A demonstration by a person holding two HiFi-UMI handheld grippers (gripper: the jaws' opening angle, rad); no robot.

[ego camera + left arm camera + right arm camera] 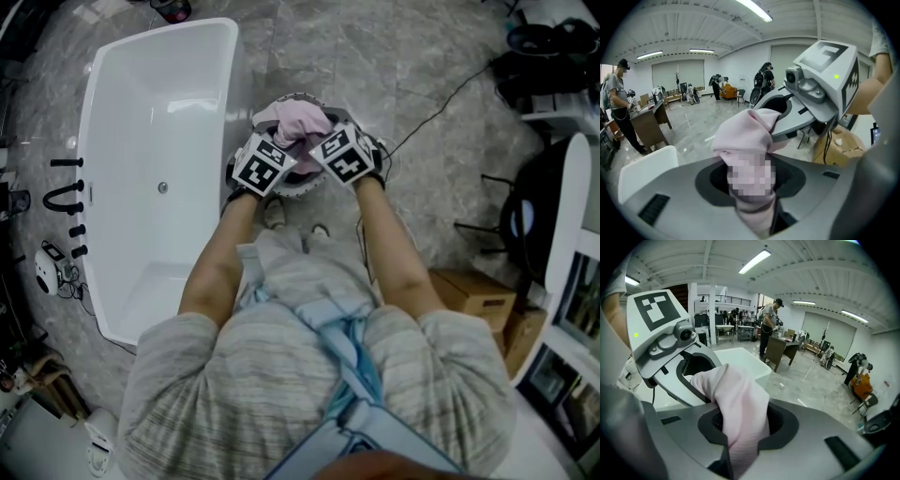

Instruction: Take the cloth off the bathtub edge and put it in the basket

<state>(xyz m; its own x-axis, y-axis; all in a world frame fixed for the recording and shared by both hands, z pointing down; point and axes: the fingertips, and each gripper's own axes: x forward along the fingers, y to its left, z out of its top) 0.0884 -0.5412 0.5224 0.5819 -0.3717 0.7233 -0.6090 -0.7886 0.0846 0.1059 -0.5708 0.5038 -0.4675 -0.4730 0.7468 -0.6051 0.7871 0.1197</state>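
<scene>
A soft, bunched pink cloth [302,124] is held over the round basket [298,97], just right of the smooth white oval bathtub [159,141]. It is pinched by the narrowly parted left claw [752,197] and right claw [738,437].

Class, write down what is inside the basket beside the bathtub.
A bunched pink cloth shows within the basket rim. It, the left gripper and the right gripper hide the bottom and near side.

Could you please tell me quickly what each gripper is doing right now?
Left gripper: closed, holding the pink cloth.
Right gripper: closed on the same cloth.
</scene>
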